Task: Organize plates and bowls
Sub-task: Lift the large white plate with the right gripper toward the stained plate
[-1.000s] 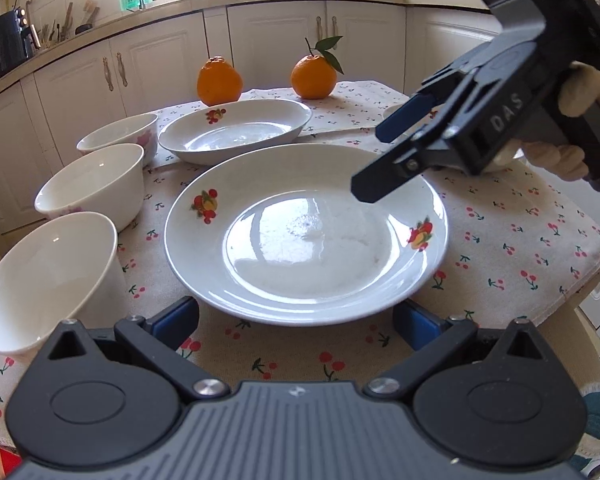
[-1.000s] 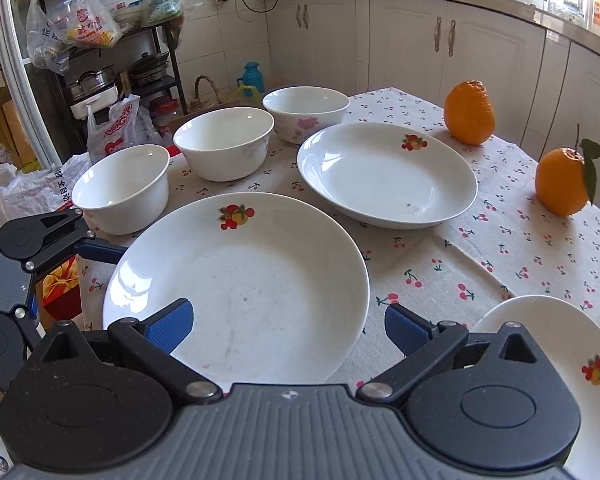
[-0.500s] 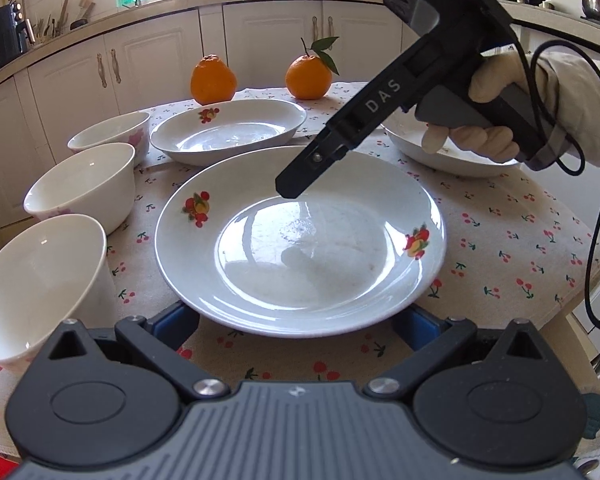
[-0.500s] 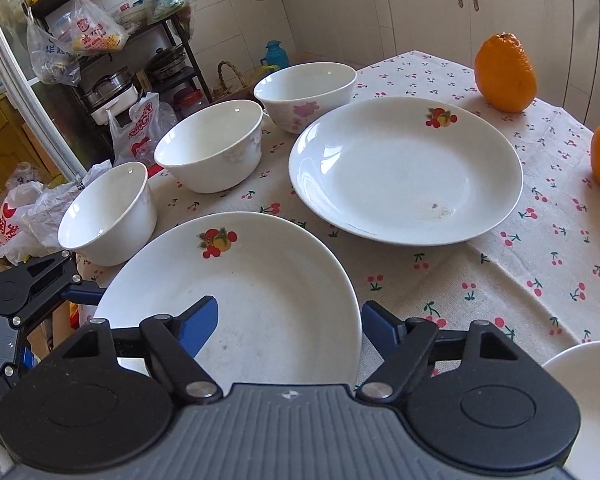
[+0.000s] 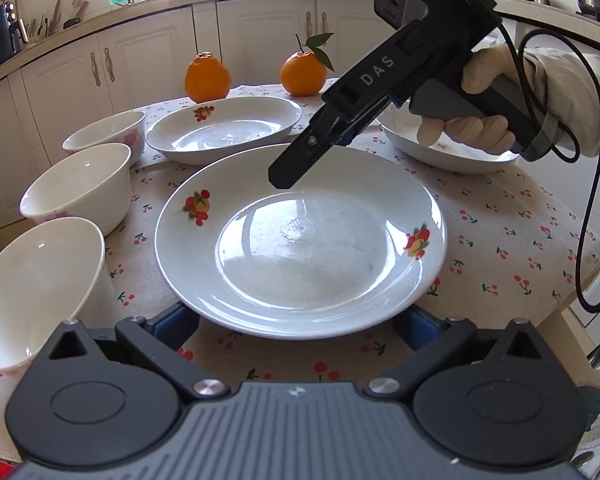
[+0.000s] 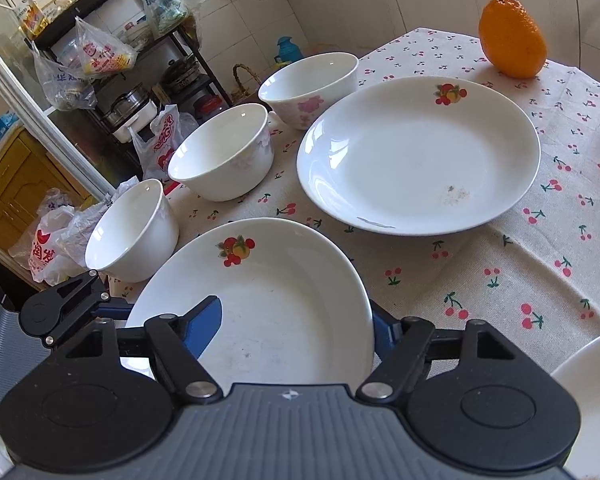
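Note:
A large white plate with fruit prints [image 5: 300,240] lies on the cherry tablecloth just ahead of my left gripper [image 5: 296,322], which is open and empty, its blue pads either side of the near rim. My right gripper [image 6: 296,320] is open and straddles the same plate's far rim [image 6: 260,300], one pad over the plate, the other outside it. In the left wrist view the right gripper [image 5: 288,172] hangs over the plate. A second plate [image 6: 418,152] lies beyond. Three white bowls [image 5: 78,186] stand in a row at the left. A third plate [image 5: 444,148] lies at the right.
Two oranges [image 5: 208,76] sit at the table's back edge by the white cabinets. The right gripper's cable [image 5: 588,184] hangs over the table's right edge. Beyond the bowls a metal shelf [image 6: 148,64] and plastic bags stand on the floor.
The right gripper has moved down and in over the big plate, its jaws now straddling the plate's rim. The left gripper has stayed at the near rim.

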